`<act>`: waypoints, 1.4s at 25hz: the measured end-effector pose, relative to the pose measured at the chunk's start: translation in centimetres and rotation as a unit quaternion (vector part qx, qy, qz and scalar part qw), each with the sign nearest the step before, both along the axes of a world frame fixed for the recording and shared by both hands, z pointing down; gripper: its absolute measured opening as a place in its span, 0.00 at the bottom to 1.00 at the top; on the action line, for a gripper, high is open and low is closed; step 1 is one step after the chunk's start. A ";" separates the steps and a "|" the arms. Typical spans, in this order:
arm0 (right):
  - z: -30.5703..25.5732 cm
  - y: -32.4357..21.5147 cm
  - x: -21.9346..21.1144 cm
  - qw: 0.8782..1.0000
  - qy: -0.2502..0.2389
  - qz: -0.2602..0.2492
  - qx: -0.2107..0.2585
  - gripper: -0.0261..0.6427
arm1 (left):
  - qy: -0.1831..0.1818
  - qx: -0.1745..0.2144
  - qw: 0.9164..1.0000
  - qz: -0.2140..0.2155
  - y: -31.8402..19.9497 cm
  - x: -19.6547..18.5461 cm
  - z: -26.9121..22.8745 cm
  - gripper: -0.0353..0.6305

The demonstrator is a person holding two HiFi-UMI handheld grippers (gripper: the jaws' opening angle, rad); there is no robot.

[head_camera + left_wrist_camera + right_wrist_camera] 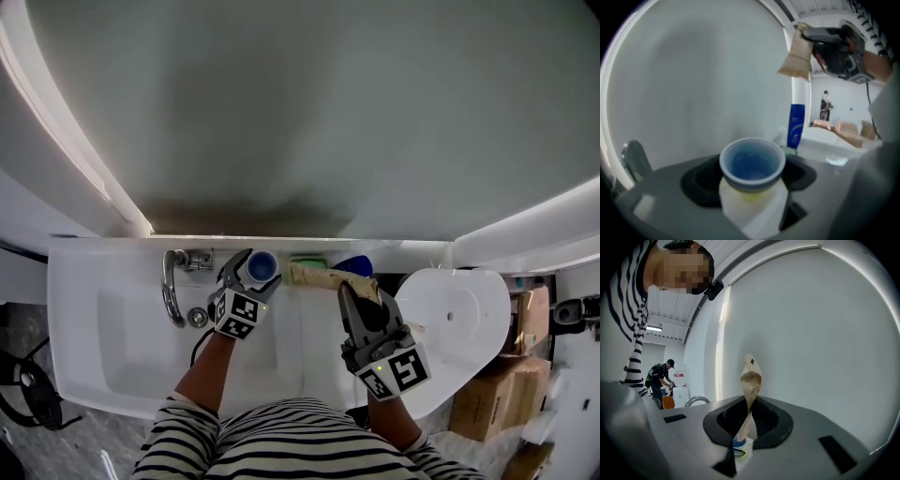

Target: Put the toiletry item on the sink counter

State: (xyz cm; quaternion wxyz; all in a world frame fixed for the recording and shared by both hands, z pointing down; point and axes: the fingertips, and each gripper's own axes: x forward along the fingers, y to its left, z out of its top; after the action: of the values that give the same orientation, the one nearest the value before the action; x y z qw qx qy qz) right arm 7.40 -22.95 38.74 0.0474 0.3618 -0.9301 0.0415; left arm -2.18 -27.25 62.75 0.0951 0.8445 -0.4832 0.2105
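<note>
Blue-capped bottle [751, 174] in left tool [255, 275], paper bag [751, 379] in right tool [359, 302]

One cup [262, 266], one tan pouch [314, 275], one bottle [796, 125], one faucet [172, 286]

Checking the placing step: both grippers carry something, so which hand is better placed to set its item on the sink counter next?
Probably the left. The left gripper grips the blue cup low over the counter's back ledge by the faucet; the right gripper holds its tan pouch higher.
</note>
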 end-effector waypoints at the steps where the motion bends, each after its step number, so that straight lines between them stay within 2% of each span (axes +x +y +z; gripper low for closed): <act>1: 0.1 -0.1 -0.1 1.000 0.001 0.000 -0.002 0.08 | 0.001 -0.001 1.000 0.001 0.0 -0.1 0.2 0.62; 27: 0.9 -0.2 -0.6 1.000 0.005 0.000 -0.009 0.08 | -0.024 0.017 0.999 0.023 0.0 0.2 1.0 0.62; 35: 1.0 -0.3 -0.5 1.000 0.001 0.000 -0.012 0.08 | -0.025 0.020 0.999 0.036 -0.1 0.5 0.8 0.68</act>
State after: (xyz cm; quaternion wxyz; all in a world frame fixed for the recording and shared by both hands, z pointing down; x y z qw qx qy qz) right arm 6.86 -23.22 39.74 0.0527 0.3616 -0.9294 0.0518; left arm -1.66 -27.33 63.57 0.0584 0.8578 -0.4585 0.2247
